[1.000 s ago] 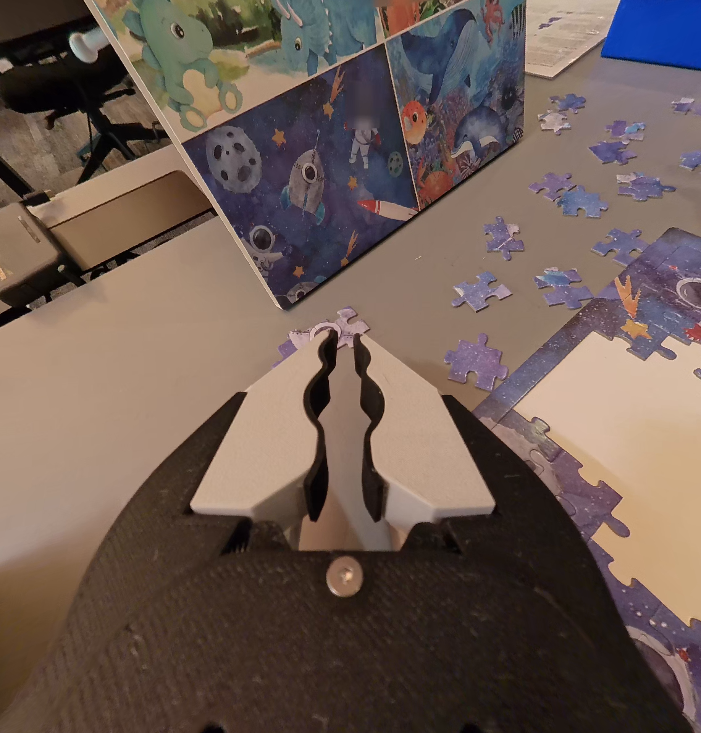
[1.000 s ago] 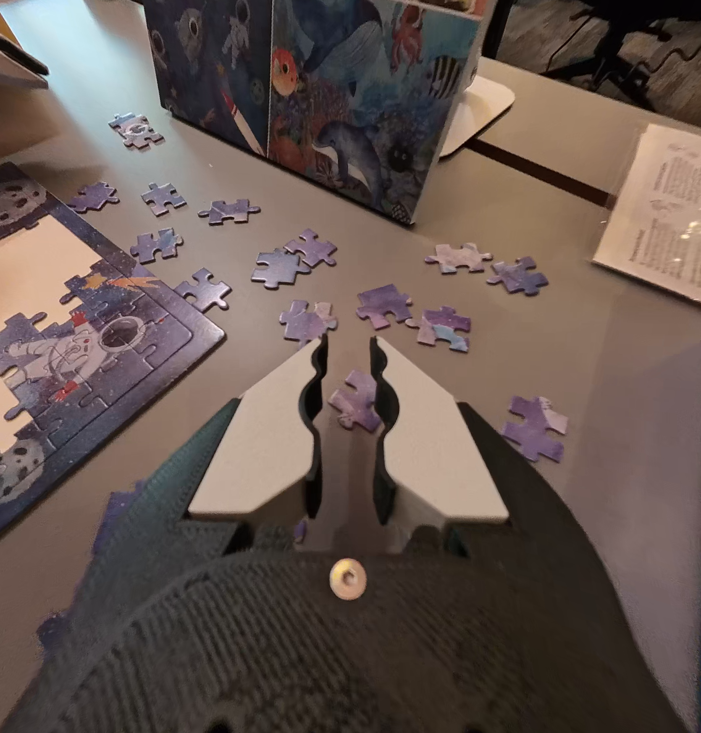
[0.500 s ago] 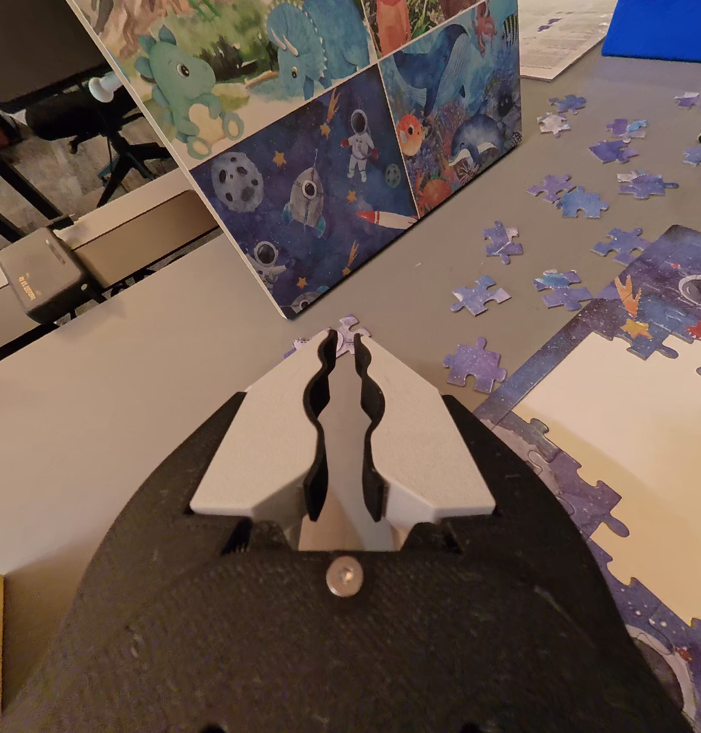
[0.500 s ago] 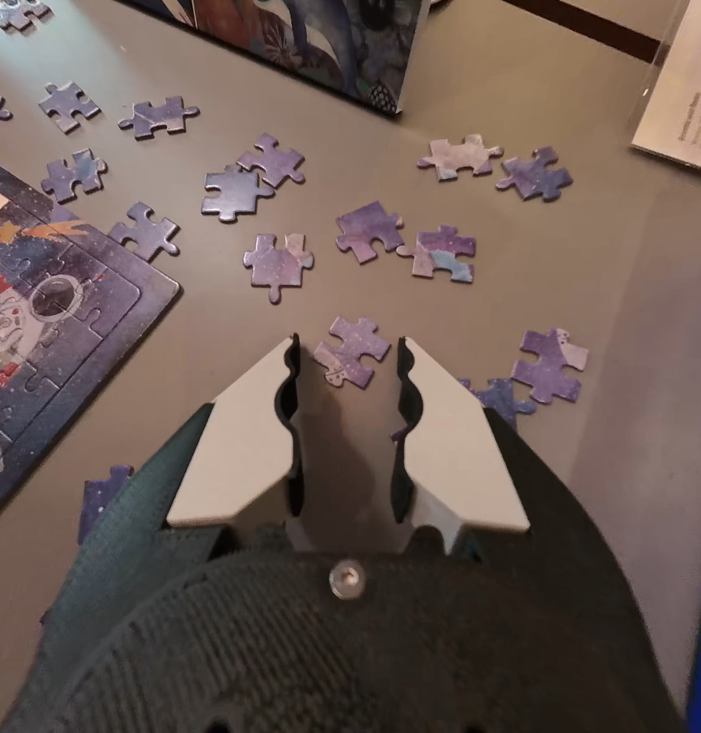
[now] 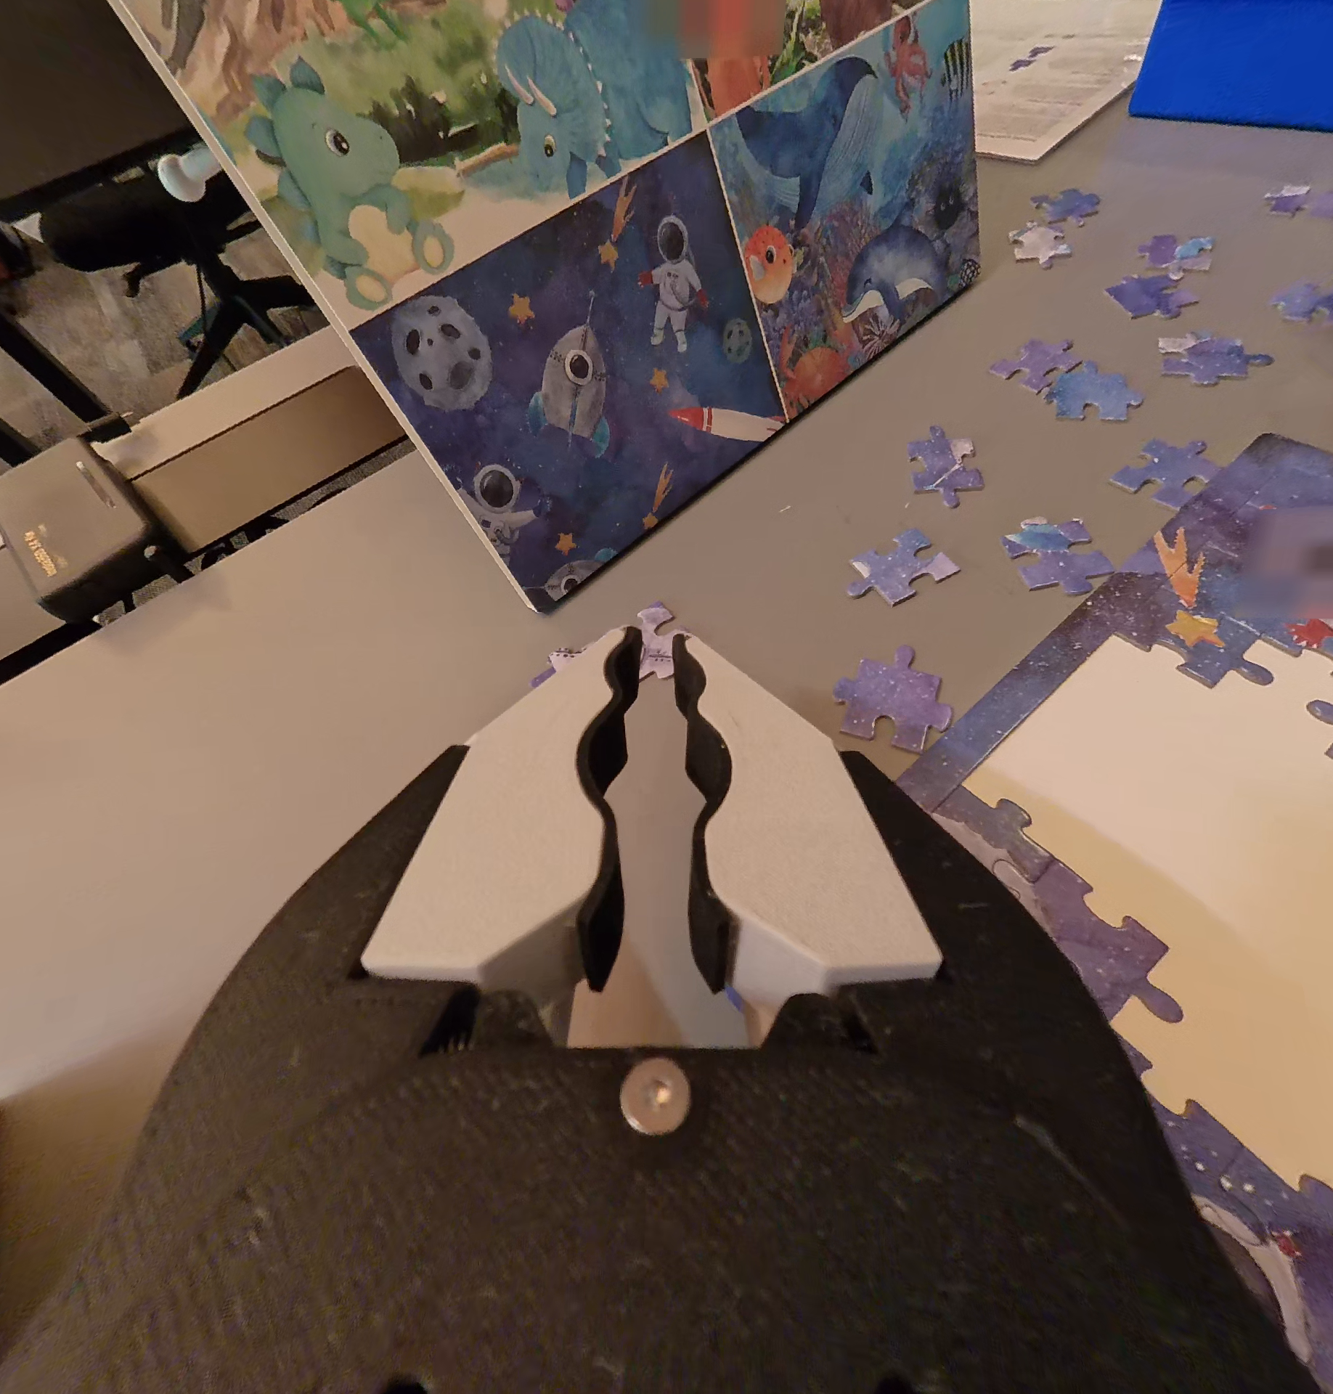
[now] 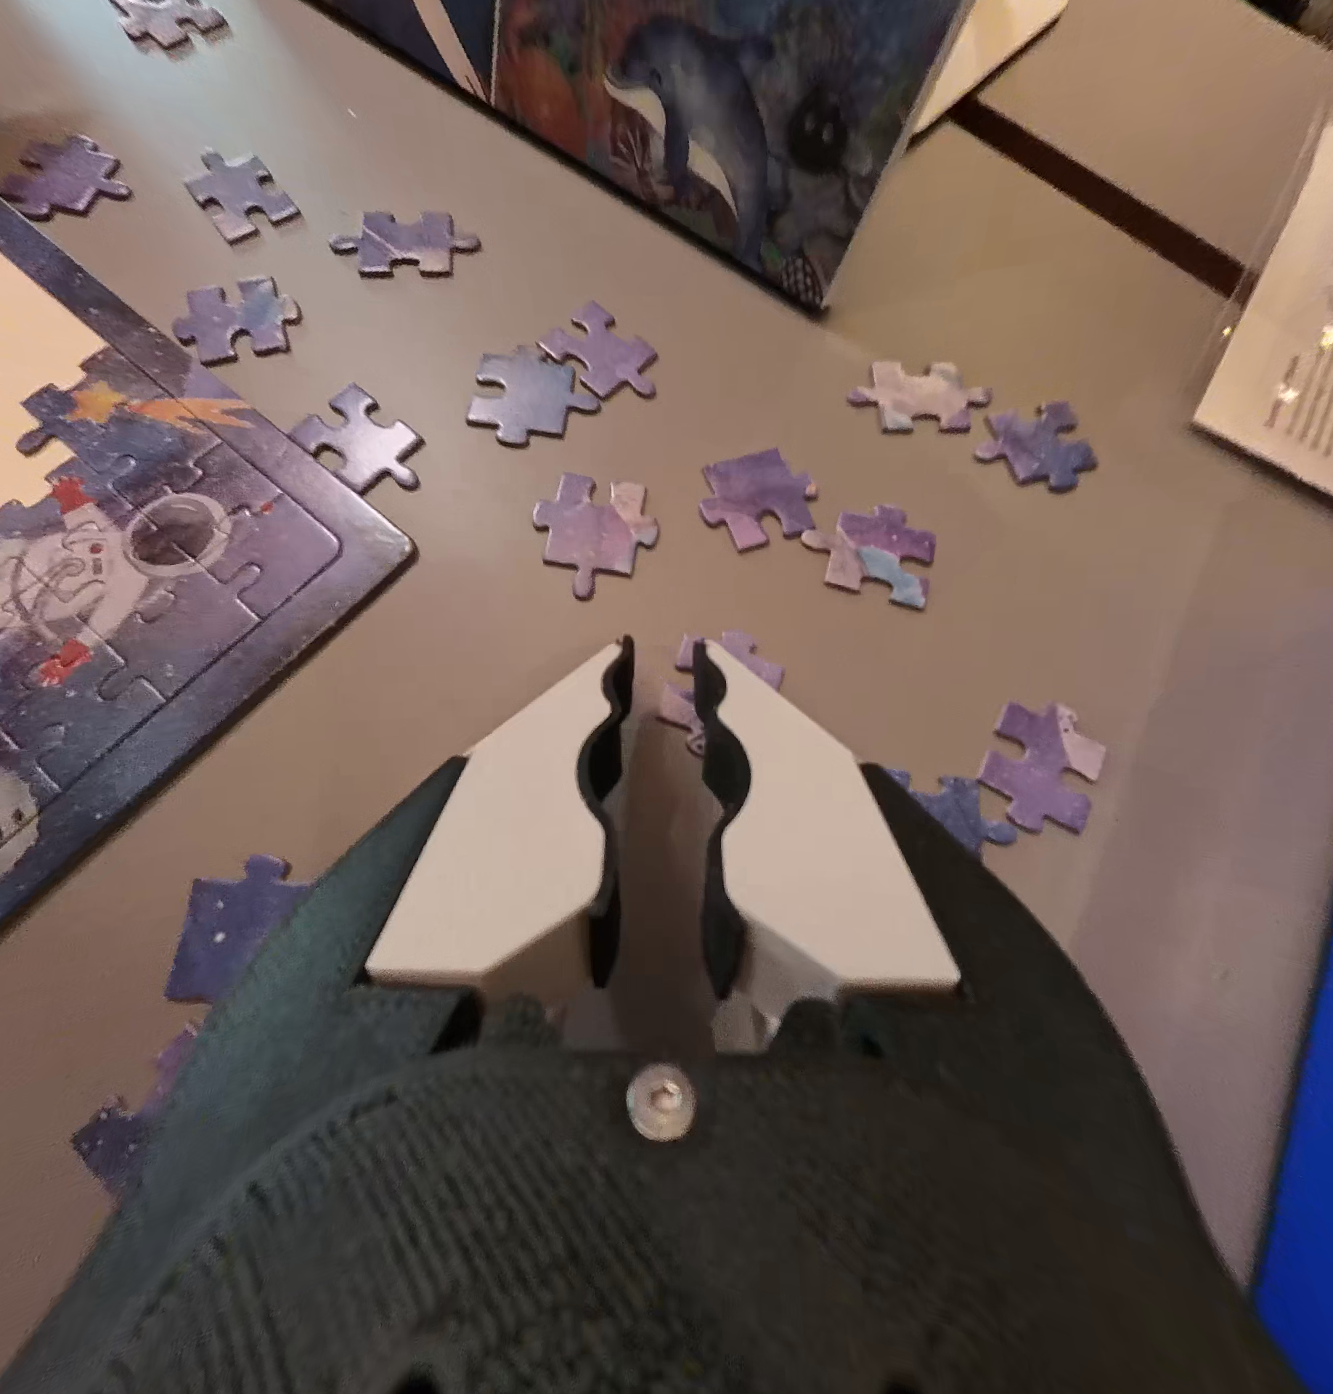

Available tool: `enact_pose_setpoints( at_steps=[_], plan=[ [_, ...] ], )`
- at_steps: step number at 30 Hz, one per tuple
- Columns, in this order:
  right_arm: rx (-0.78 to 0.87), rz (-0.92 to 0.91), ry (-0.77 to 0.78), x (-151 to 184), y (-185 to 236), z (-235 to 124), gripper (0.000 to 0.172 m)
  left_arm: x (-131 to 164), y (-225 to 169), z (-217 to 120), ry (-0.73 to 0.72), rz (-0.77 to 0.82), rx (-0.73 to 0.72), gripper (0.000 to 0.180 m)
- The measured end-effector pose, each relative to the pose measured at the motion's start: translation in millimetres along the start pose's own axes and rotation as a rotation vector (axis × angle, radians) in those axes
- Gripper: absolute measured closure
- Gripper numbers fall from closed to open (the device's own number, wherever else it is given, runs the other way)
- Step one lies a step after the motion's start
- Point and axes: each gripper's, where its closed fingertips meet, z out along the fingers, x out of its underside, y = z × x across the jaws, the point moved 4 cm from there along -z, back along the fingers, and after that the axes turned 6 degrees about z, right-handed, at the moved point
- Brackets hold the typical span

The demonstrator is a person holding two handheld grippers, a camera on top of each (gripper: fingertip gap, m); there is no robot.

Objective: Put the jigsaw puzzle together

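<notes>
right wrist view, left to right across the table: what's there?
Partly assembled puzzle board → pale purple piece with pink patch → claw, narrowly parted over the table → purple piece → printed sheet in clear sleeve → blue panel.

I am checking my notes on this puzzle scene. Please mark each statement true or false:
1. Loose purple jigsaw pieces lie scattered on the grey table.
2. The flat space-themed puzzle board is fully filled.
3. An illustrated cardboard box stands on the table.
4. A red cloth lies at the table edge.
1. True: loose purple jigsaw pieces lie scattered on the grey table.
2. False: the flat space-themed puzzle board has a large bare cream area.
3. True: the illustrated cardboard box stands upright.
4. False: a blue object lies there.
</notes>
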Motion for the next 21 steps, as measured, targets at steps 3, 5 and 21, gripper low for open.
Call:
enact_pose_setpoints(
  at_steps=[3,5,21],
  plan=[
    [0.033,-0.015,0.0,-1.4,-1.8,-1.3,0.154,-1.8,-1.1,-1.0,-0.005,0.005,0.0,0.174],
    [0.079,-0.01,0.001,-1.0,-10.4,-6.2,0.152,-3.2,-1.8,-1.8,-0.009,0.01,-0.001,0.174],
    [0.01,0.113,0.032,12.2,-18.2,-4.8,0.133,-1.8,-1.2,-0.8,-0.005,0.008,-0.002,0.174]
  ],
)
